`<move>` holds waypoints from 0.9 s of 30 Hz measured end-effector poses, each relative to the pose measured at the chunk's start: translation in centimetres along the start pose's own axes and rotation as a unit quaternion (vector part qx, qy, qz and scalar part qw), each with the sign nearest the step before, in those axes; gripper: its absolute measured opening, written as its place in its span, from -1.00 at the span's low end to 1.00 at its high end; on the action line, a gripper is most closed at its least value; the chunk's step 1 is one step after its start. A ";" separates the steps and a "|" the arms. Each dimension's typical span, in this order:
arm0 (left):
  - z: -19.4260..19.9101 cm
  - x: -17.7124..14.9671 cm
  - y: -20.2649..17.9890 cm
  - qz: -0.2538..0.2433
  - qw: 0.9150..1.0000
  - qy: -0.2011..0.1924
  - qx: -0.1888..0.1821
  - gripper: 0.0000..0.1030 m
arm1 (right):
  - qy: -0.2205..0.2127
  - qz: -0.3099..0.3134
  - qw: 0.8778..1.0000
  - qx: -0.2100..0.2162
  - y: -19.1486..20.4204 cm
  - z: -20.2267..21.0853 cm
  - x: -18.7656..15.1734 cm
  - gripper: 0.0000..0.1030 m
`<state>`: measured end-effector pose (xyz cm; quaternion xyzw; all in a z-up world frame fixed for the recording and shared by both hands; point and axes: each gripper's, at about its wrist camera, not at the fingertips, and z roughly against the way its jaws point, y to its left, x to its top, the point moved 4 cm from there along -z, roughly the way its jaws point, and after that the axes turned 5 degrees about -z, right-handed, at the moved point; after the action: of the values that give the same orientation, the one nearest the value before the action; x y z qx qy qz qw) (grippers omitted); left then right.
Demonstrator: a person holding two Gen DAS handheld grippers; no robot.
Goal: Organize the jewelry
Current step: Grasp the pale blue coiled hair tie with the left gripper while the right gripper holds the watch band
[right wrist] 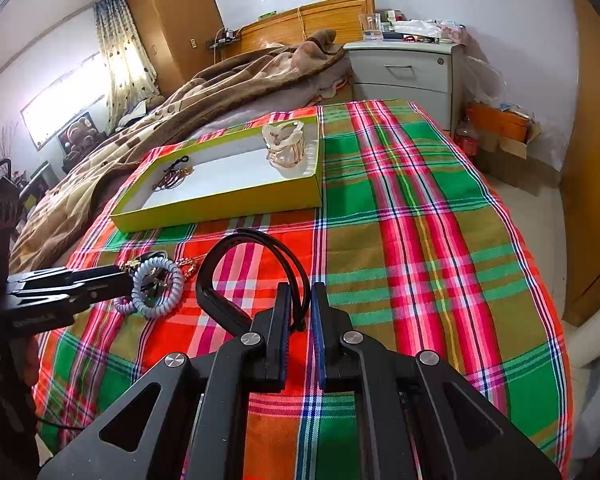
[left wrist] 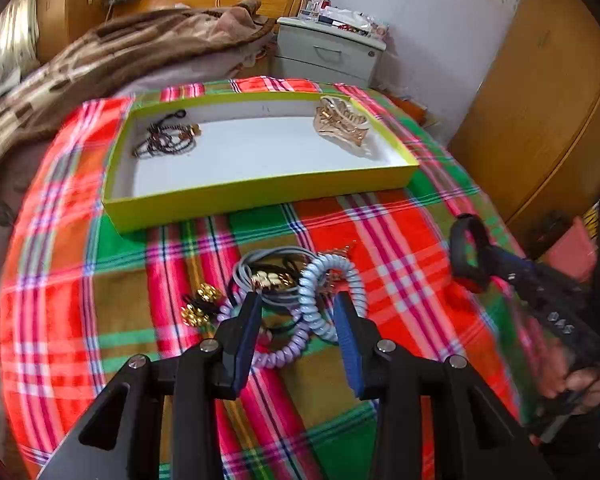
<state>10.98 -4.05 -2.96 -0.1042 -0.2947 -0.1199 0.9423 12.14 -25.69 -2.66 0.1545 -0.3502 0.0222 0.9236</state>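
A shallow yellow-green box [left wrist: 260, 194] [right wrist: 220, 210] with a white floor sits on the plaid cloth. It holds a dark beaded necklace [left wrist: 166, 136] [right wrist: 172, 178] at the left and a pale gold hair claw [left wrist: 342, 124] [right wrist: 284, 146] at the right. A pile of hair ties lies in front of it: a light blue coil [left wrist: 320, 276] [right wrist: 156, 286], a lilac coil [left wrist: 284, 354], grey cord and gold beads [left wrist: 198, 306]. My left gripper [left wrist: 298, 302] [right wrist: 130, 280] is open over this pile. My right gripper [right wrist: 302, 306] [left wrist: 470, 256] is shut on a black headband [right wrist: 220, 272].
The plaid cloth [right wrist: 420, 240] covers the bed end. A brown blanket [right wrist: 180, 112] lies behind the box. A grey nightstand [right wrist: 404, 68] with clutter stands at the back, and a wooden wardrobe [left wrist: 540, 120] at the right.
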 end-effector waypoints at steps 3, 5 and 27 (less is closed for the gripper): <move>-0.7 -0.1 -0.2 0.001 1.000 0.015 0.009 -0.25 | -0.002 0.001 1.000 0.003 0.1 0.0 0.0 -0.80; -0.6 0.0 -0.8 -0.024 0.999 0.008 0.041 -0.25 | -0.003 0.001 1.000 0.006 0.1 0.0 -0.1 -0.80; -1.7 0.0 -3.4 -0.045 0.999 0.011 0.000 -0.81 | -0.016 -0.013 1.000 0.005 -0.1 0.8 0.0 -0.80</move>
<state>10.93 -7.74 -3.85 -0.0895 -0.2883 -0.1637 0.9392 11.66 -26.02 -2.11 0.1635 -0.3627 0.0093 0.9174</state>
